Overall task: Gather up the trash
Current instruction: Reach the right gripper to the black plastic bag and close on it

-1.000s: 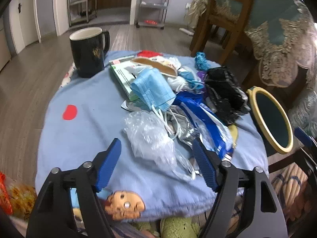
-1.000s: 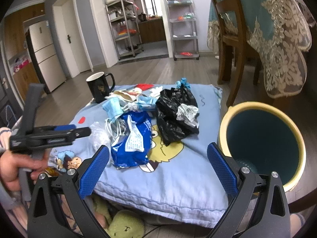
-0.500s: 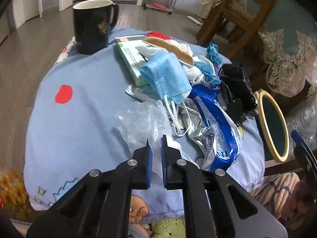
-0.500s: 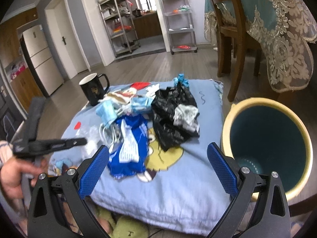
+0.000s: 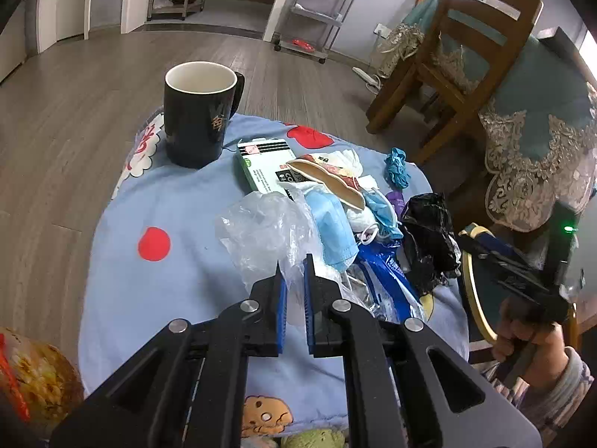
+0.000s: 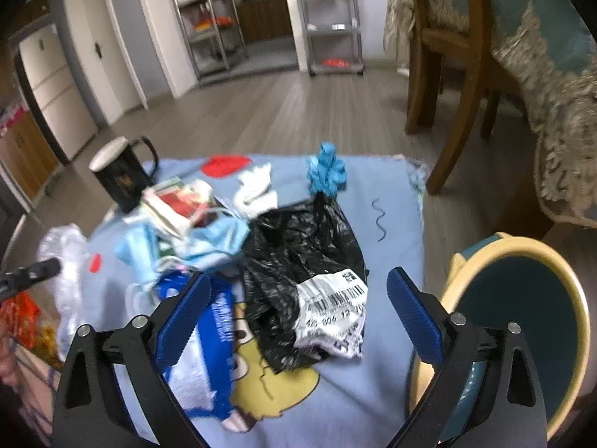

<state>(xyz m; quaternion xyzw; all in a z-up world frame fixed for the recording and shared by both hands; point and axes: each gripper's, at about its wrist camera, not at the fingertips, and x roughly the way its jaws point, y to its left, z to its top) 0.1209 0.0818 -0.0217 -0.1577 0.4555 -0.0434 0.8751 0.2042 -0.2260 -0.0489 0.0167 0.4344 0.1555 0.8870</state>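
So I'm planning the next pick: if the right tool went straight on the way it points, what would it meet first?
Most likely the crumpled black plastic bag with the white barcode label, which lies between the open right tool fingers' line; depth is hard to judge.

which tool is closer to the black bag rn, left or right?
Right. The right tool hangs open directly over the black bag, which shows between its fingers. The left tool is off to the side, shut on the clear plastic bag.

crinkly clear plastic bag (image 5: 261, 231), glossy black ceramic mug (image 5: 197, 112), soft matt cloth cushion (image 5: 149, 298), shiny crumpled black bag (image 6: 298, 246), wood-plank floor (image 5: 74, 93).
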